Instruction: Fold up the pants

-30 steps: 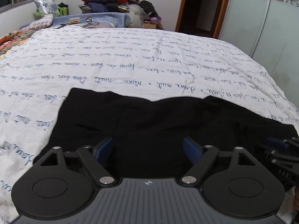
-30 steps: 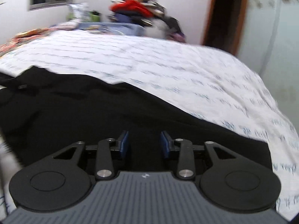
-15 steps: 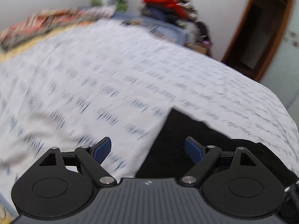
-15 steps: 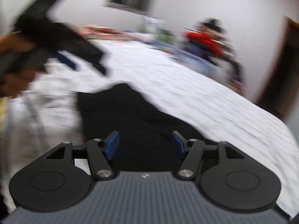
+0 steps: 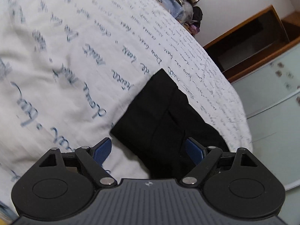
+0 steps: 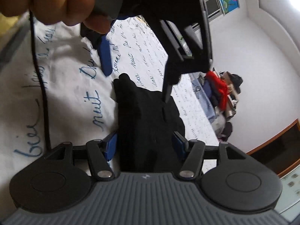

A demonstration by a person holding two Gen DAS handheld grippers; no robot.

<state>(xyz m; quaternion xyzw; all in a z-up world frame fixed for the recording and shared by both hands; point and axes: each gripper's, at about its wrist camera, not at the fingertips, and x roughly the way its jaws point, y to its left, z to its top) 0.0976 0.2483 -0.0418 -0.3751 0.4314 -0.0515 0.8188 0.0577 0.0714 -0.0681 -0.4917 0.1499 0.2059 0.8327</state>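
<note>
Your left claw point(image 5: 148, 150) and right claw point(image 6: 145, 146) both hang released over the black pants point(image 5: 165, 108), which lie folded on the script-print bed point(image 5: 65, 56), nothing gripped.

Left claw point(image 5: 148, 149) spread — over pants point(image 5: 165, 116).
</note>
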